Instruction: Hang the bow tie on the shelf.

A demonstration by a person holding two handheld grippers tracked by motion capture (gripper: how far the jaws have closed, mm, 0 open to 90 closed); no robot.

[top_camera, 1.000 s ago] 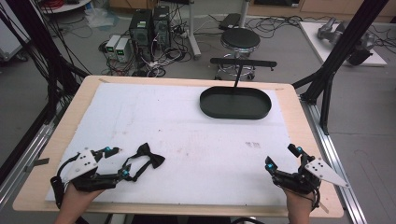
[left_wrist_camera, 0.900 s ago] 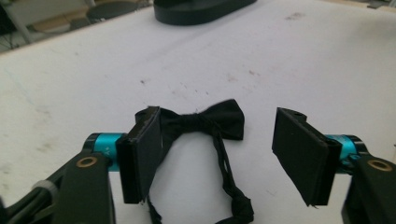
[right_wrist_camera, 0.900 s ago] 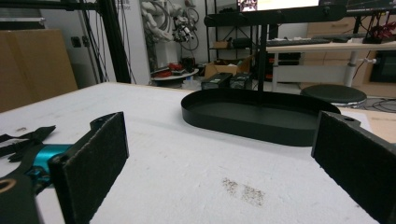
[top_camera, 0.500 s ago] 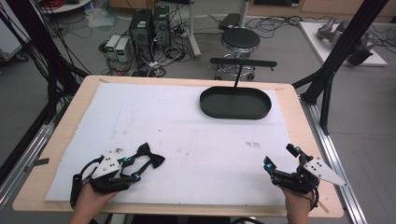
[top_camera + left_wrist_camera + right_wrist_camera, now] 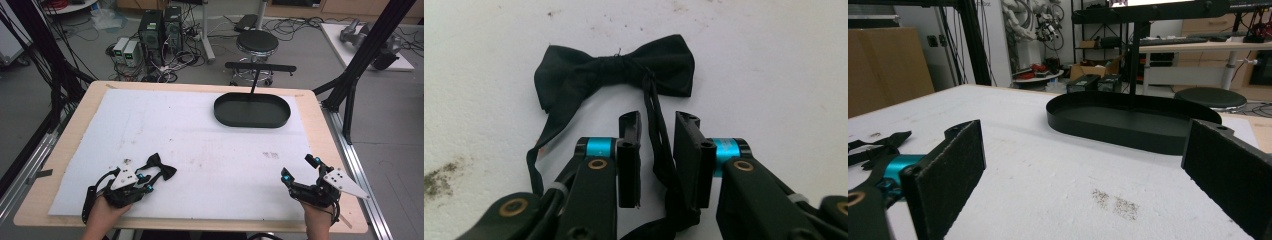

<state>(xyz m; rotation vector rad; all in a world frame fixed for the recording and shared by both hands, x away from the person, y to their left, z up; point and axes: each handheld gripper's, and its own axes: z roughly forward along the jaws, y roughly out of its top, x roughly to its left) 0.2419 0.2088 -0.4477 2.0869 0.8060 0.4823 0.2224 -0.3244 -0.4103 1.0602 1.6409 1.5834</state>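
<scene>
Your left tool [image 5: 656, 131] has just been narrowing around the thin strap of the black fabric bow tie [image 5: 616, 71] lying on the white-padded worktop [image 5: 210, 145], pads not yet pressing. Finish the pinch, then lift. Your right tool [image 5: 1083, 175] rests spread wide, empty.

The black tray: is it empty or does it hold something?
Empty: the black tray shows a bare floor; the bow tie lies on the white mat.

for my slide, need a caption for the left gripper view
Left gripper closing around the strap of a black bow tie.
</scene>
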